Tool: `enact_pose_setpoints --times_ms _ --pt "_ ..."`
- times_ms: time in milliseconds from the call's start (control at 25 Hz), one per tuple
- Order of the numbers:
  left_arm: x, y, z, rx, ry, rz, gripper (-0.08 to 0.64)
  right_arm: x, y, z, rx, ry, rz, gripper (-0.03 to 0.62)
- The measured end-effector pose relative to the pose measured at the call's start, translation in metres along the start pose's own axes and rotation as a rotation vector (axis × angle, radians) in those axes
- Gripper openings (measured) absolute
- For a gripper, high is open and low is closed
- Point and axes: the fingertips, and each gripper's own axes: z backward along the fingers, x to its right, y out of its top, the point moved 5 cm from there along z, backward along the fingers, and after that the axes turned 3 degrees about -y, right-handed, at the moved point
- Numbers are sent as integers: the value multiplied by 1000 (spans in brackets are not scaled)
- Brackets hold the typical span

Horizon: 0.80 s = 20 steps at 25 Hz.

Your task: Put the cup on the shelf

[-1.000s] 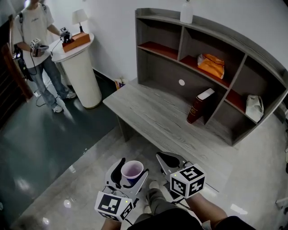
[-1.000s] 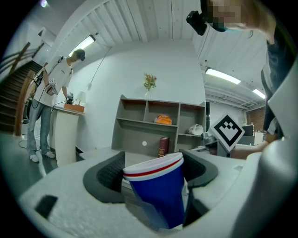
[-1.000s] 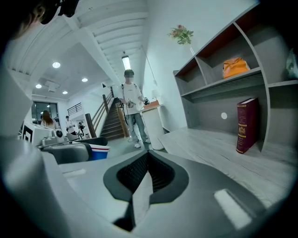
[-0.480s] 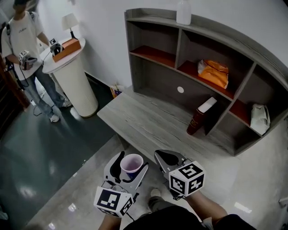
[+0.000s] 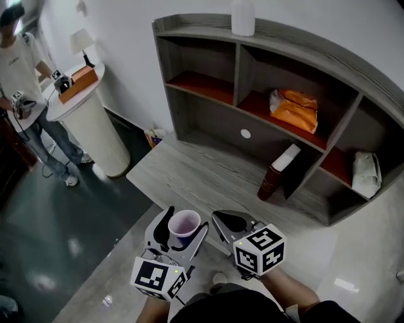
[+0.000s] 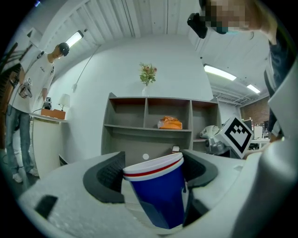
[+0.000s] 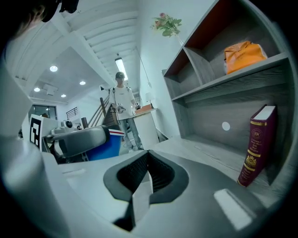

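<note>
- Grey wood makes up the low desk [image 5: 189, 176] and the curved shelf [image 5: 303, 47] that stands on it, against a white wall.
- Some boxes of the shelf have red-brown floors.
- Shiny grey floor [image 5: 95, 258] lies in front of the desk and turns dark on the left.
- Gold print runs down the back of the dark red book [image 5: 276, 171], but it is too small to read.
- Each gripper has a cube with black and white squares on it.
- The left gripper [image 5: 182, 234] pinches the cup [image 5: 185, 223] between its jaws.
- The cup is blue with a white rim and a red line, and it leans a bit to one side.
- It hangs over the floor in front of the desk, well away from the shelf.
- The right gripper [image 7: 147, 169] has its jaws pressed together with nothing in them, just beside the left one.
- The book leans in a low box of the shelf, with a white dot [image 5: 245, 134] on the back wall to its left.
- An orange bag [image 5: 293, 108] lies in a middle box and a white bag [image 5: 365, 173] in a box on the right.
- A white bottle [image 5: 243, 16] with flowers [image 6: 147, 74] stands on top.
- Far left, a person [image 5: 22, 94] stands by a round white stand [image 5: 88, 126] with a lamp [image 5: 81, 43] and a brown box [image 5: 79, 82].
</note>
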Motion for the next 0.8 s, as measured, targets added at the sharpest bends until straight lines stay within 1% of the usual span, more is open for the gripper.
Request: enact_pose_setpoints --times_ms 200,400,600,800 --pt "-9 7 -23 13 -24 -28 357 18 6 -4 13 -24 -6 0" --pt "-16 9 -38 29 -33 -24 357 25 10 -6 12 -30 -4 0" --pt "-19 15 -56 37 -67 -27 357 29 21 -5 22 -44 3 0" --pt "-27 25 -81 47 -117 -31 357 40 31 -5 41 -83 -6 0"
